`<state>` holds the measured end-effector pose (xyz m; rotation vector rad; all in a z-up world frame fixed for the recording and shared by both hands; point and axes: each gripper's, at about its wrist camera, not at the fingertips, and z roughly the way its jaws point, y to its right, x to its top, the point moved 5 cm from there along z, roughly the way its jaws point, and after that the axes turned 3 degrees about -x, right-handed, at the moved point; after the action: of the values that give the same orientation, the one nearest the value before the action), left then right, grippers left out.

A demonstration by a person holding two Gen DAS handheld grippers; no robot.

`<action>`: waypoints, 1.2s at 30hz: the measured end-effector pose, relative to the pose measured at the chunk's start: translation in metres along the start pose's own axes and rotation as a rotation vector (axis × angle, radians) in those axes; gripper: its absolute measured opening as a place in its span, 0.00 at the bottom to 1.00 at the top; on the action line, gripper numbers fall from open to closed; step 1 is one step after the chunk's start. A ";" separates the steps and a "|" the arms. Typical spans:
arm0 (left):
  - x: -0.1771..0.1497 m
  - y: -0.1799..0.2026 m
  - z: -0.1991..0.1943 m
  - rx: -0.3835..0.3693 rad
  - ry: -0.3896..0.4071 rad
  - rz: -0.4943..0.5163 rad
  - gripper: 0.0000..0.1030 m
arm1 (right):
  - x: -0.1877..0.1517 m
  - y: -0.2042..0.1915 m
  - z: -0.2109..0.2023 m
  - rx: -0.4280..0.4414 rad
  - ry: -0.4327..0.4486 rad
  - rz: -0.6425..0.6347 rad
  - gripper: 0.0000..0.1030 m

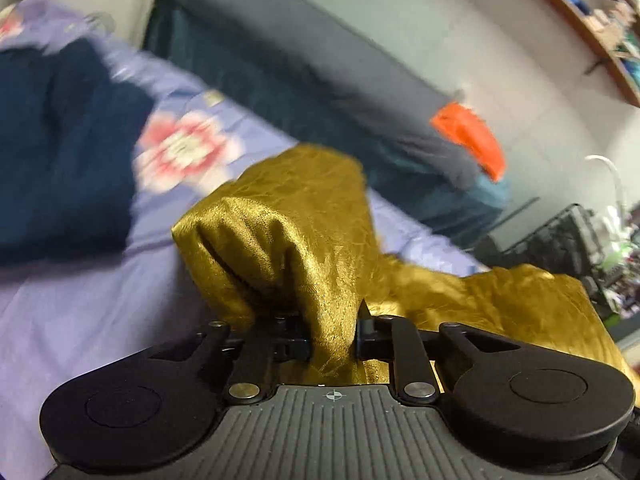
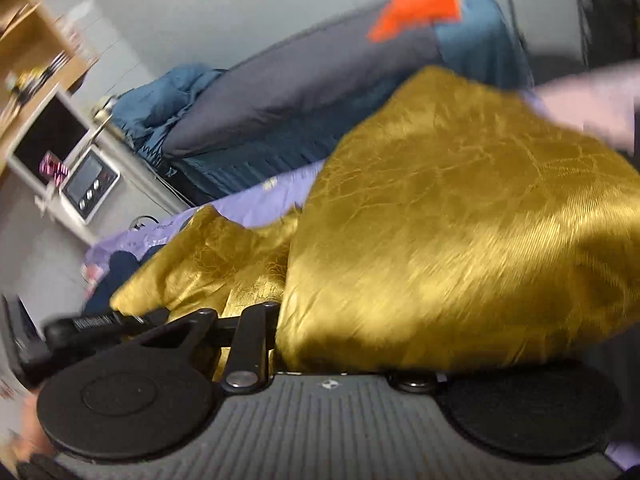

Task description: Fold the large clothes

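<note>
Left gripper (image 1: 334, 336): fingers closed on a bunched fold of the gold satin garment (image 1: 304, 224), which rises between them and balloons just beyond the tips. Right gripper (image 2: 280, 320): fingers buried under the same gold cloth (image 2: 460, 220); grip cannot be told. Garment drapes over the lilac floral bedsheet (image 1: 80, 312). Navy garment (image 1: 56, 152) lies toward the bed's far left. Beyond the bed's far edge: grey bolster (image 1: 320, 64), orange item (image 1: 468, 136).

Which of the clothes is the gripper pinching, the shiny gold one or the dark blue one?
The shiny gold garment. The left gripper is shut on a fold of it, while the dark blue garment lies untouched, farther away on the purple flowered bedsheet.
</note>
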<state>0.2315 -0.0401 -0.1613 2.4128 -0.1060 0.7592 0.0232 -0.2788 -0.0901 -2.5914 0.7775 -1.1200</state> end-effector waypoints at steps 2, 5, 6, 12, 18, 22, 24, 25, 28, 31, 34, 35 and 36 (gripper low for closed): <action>0.009 0.025 0.003 -0.056 0.013 0.031 0.58 | 0.021 0.000 -0.015 0.001 0.058 -0.022 0.25; 0.020 0.070 0.011 -0.148 0.017 0.078 0.56 | 0.060 0.006 -0.050 -0.040 0.191 -0.081 0.24; 0.021 0.090 0.014 -0.185 0.018 0.102 0.56 | 0.073 0.012 -0.065 -0.052 0.234 -0.082 0.24; 0.019 0.217 0.034 -0.450 0.007 0.157 0.57 | 0.125 0.061 -0.160 -0.194 0.442 -0.115 0.24; -0.048 0.302 0.058 -0.612 -0.075 0.237 0.81 | 0.098 0.146 -0.257 -0.432 0.612 -0.029 0.27; -0.126 0.293 0.115 -0.480 -0.293 0.352 0.99 | 0.021 0.251 -0.251 -0.566 0.520 0.360 0.41; -0.152 0.269 0.145 -0.367 -0.393 0.340 1.00 | -0.030 0.305 -0.226 -0.620 0.375 0.575 0.52; -0.161 0.255 0.158 -0.307 -0.437 0.327 1.00 | -0.057 0.327 -0.213 -0.637 0.323 0.688 0.56; -0.162 0.219 0.181 -0.214 -0.488 0.302 1.00 | -0.115 0.362 -0.201 -0.490 0.434 0.978 0.66; -0.152 0.206 0.187 -0.179 -0.475 0.329 1.00 | -0.115 0.364 -0.197 -0.477 0.478 0.981 0.75; -0.146 0.207 0.188 -0.181 -0.467 0.337 1.00 | -0.100 0.358 -0.191 -0.527 0.422 0.962 0.80; -0.144 0.206 0.186 -0.183 -0.454 0.357 1.00 | -0.096 0.352 -0.189 -0.548 0.404 0.992 0.81; -0.148 0.208 0.176 -0.182 -0.440 0.387 1.00 | -0.097 0.350 -0.196 -0.577 0.391 1.035 0.81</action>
<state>0.1452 -0.3248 -0.2487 2.3675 -0.7993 0.3427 -0.3087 -0.5163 -0.1510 -1.7304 2.4200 -1.1007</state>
